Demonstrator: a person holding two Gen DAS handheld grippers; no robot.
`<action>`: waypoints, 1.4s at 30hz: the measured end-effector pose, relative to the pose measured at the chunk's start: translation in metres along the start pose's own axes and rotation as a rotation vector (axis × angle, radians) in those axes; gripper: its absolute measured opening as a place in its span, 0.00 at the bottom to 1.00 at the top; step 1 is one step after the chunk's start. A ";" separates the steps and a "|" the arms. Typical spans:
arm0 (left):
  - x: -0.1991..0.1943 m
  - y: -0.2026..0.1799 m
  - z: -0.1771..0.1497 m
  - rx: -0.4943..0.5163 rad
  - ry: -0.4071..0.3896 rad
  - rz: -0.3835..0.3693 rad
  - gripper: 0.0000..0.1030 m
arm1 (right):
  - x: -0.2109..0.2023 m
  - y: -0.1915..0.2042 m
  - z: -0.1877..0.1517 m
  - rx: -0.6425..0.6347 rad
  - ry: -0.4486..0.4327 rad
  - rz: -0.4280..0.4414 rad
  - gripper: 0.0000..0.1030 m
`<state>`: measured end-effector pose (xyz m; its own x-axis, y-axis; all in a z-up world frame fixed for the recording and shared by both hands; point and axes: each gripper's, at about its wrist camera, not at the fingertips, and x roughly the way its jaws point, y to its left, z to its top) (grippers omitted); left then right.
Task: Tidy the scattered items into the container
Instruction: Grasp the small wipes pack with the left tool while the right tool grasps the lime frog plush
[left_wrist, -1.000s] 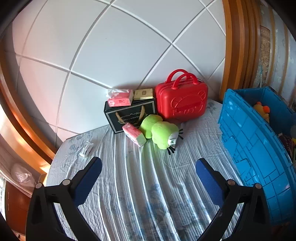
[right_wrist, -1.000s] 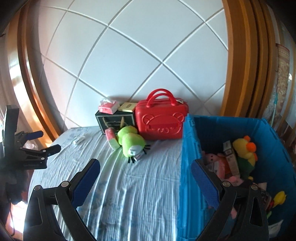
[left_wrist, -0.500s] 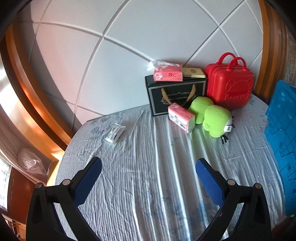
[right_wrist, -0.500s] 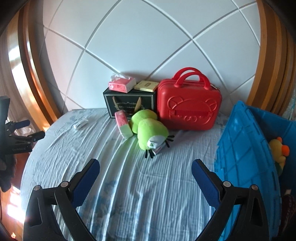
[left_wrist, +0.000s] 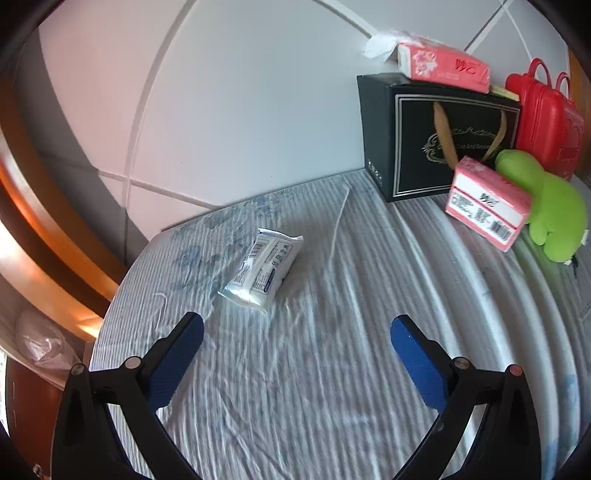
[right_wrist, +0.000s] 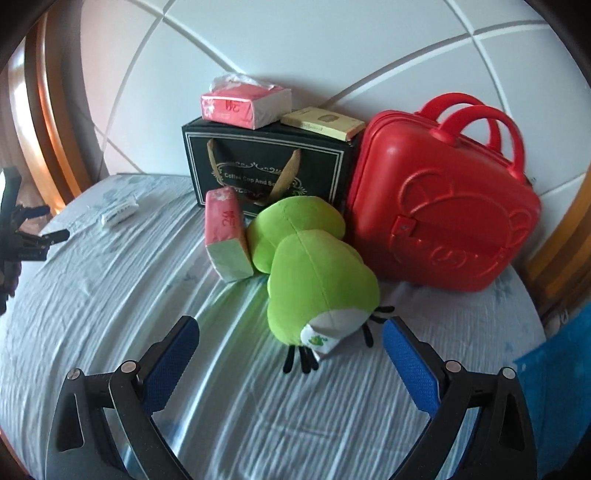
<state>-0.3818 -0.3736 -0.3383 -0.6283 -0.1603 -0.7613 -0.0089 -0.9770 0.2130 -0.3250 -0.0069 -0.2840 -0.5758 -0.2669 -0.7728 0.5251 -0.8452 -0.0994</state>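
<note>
My left gripper is open and empty, just short of a white wipes packet lying on the striped bedsheet. My right gripper is open and empty, with a green plush toy lying right in front of it, between the fingertips. A pink tissue pack leans against the plush; it also shows in the left wrist view. The wipes packet is small at the far left of the right wrist view. A corner of the blue container shows at the right edge.
A black gift box stands against the white headboard with a second pink tissue pack and a yellow box on top. A red case stands beside it. The wooden frame borders the bed's left side.
Both grippers swung left and moved forward. The left one has closed in on the wipes packet, the right one on the green plush. The blue container has slid almost out of view.
</note>
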 end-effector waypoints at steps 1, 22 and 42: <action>0.014 0.006 0.003 0.001 0.004 0.002 1.00 | 0.016 0.001 0.004 -0.027 0.008 -0.008 0.98; 0.142 0.043 0.022 0.022 0.073 -0.085 0.66 | 0.157 -0.015 0.013 -0.102 0.170 -0.114 1.00; 0.054 -0.014 -0.033 -0.103 0.070 -0.077 0.21 | 0.077 -0.006 -0.031 -0.011 0.213 -0.027 0.60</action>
<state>-0.3898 -0.3735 -0.4022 -0.5731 -0.0906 -0.8145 0.0272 -0.9954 0.0915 -0.3530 -0.0079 -0.3628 -0.4448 -0.1397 -0.8847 0.5189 -0.8453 -0.1274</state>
